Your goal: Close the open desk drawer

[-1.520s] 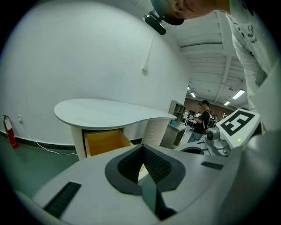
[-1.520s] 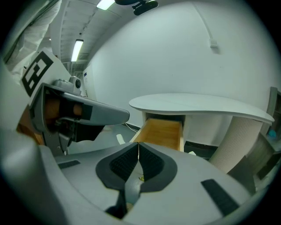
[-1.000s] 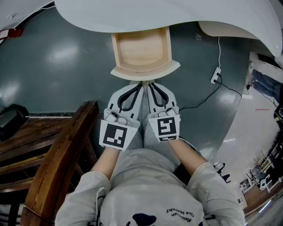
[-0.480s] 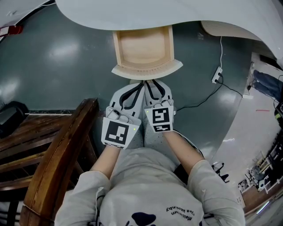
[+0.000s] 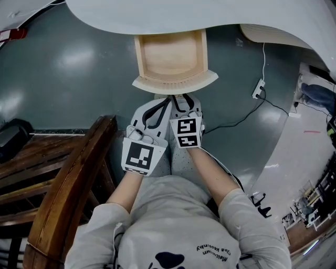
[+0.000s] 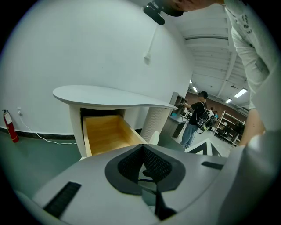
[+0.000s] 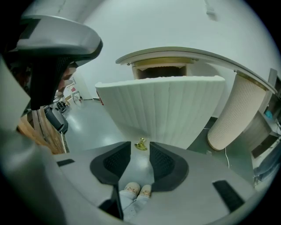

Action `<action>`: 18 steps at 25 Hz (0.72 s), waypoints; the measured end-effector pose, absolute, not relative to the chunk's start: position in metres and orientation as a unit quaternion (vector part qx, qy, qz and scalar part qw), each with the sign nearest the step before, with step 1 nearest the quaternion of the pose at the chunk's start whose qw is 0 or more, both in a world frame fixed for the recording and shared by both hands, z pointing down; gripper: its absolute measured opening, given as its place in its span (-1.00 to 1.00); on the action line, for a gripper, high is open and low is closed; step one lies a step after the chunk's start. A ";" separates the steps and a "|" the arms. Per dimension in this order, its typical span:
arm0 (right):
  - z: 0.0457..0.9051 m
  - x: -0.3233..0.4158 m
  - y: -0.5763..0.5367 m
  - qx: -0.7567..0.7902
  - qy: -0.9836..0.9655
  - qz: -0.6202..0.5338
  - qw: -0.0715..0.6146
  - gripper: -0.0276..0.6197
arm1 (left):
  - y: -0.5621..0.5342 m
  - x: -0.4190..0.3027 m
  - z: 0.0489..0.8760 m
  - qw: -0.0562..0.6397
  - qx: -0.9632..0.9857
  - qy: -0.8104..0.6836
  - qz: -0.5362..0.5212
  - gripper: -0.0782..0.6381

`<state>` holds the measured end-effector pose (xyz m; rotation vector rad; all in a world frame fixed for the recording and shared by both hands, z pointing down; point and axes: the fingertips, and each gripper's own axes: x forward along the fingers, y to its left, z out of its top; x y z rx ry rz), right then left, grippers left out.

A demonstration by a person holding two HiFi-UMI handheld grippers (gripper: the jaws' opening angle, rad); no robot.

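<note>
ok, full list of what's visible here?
desk: 1, white, top of head view
drawer: 1, wood inside, white ribbed front, pulled out under desk
knob: 1, brass, low on drawer front
chair: 1, brown wood, person's left
power strip: 1, white, floor at right, cable attached
fire extinguisher: 1, red, by wall
bystanders: several, far background
left tool: 1, grey, shut, empty
right tool: 1, grey, open, jaws just been opening, nothing between them, knob just beyond tips
shoes: 2, pale, below right tool

The drawer (image 5: 169,55) juts from under the bench's (image 5: 210,16) front edge; seemingly a chair (image 5: 68,194) stands left, a cable (image 5: 247,113) lies right on the floor (image 5: 63,79).
</note>
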<state>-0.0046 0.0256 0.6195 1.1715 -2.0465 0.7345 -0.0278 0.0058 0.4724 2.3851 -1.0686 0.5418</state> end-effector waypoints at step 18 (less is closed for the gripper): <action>0.640 -0.007 0.020 0.462 -0.753 0.332 0.330 -0.52 | 0.006 -0.033 0.479 0.246 0.862 -0.395 0.202 -0.76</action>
